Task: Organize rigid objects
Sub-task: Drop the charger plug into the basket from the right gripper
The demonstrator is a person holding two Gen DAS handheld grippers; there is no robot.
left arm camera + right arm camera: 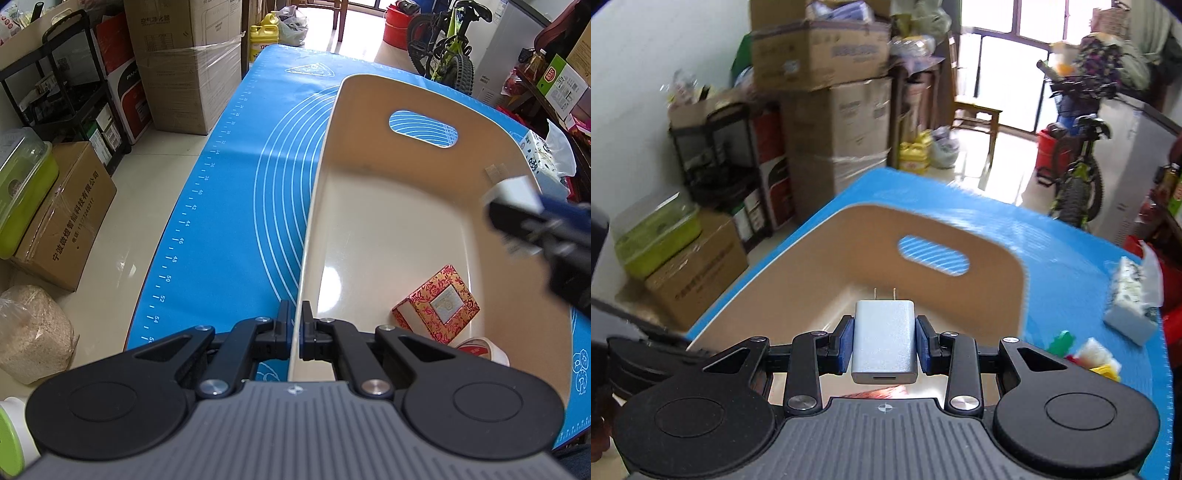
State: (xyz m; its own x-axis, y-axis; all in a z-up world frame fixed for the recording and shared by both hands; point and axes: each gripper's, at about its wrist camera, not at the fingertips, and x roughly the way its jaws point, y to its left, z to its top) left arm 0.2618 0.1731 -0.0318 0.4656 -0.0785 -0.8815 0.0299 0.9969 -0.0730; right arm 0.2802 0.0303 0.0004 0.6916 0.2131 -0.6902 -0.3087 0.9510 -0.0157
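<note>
My right gripper [885, 347] pinches the charger [885, 343] by its flat sides: light, stiff, slick. My left gripper [295, 334] clamps the bin [369, 240] wall ahead.

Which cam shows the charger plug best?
Right wrist: the charger plug sits centered, sharp, prongs forward, clamped in the right gripper over the bin. The left wrist view catches only a blurred white corner at its right edge.
</note>
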